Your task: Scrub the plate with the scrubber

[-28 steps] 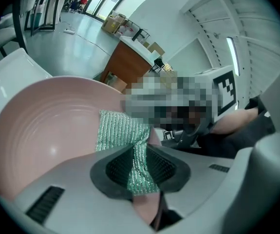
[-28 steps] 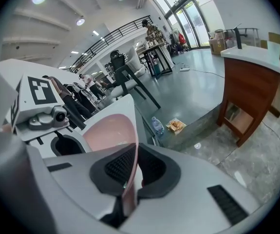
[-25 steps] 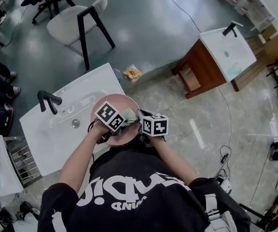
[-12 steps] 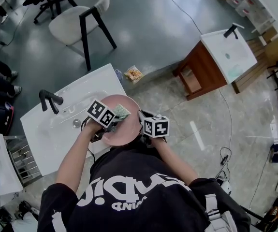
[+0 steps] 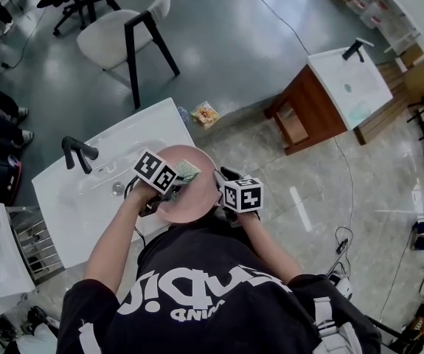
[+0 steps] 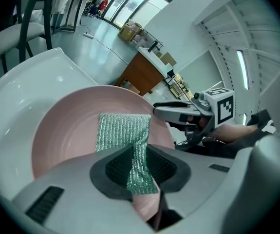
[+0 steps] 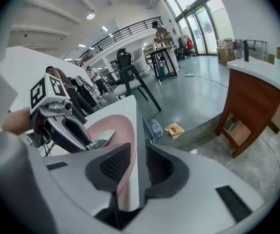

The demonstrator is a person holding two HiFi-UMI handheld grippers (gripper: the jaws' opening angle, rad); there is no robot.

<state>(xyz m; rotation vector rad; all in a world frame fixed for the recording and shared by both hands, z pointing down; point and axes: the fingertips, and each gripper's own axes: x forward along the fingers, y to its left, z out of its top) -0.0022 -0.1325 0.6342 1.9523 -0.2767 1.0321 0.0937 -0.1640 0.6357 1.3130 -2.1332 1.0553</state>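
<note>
A pink plate (image 5: 201, 189) leans over the near rim of the white sink (image 5: 86, 201). My left gripper (image 5: 176, 184) is shut on a green mesh scrubber (image 5: 186, 171), whose free end lies flat on the plate's inner face (image 6: 66, 130). In the left gripper view the scrubber (image 6: 123, 130) runs up from between the jaws of the left gripper (image 6: 140, 168). My right gripper (image 5: 220, 180) is at the plate's right rim. Its jaws have just been opening. In the right gripper view the plate's rim (image 7: 119, 126) stands between the jaws of the right gripper (image 7: 133, 167), with a gap beside the right pad.
A black faucet (image 5: 77, 152) stands at the sink's far left. Beyond the sink are a white chair (image 5: 123, 21) and a snack packet (image 5: 206, 114) on the floor. A wooden stand with a second basin (image 5: 337, 87) is at the right.
The left gripper slid left across the plate, taking the scrubber with it. The right gripper's marker cube has shifted slightly right.
</note>
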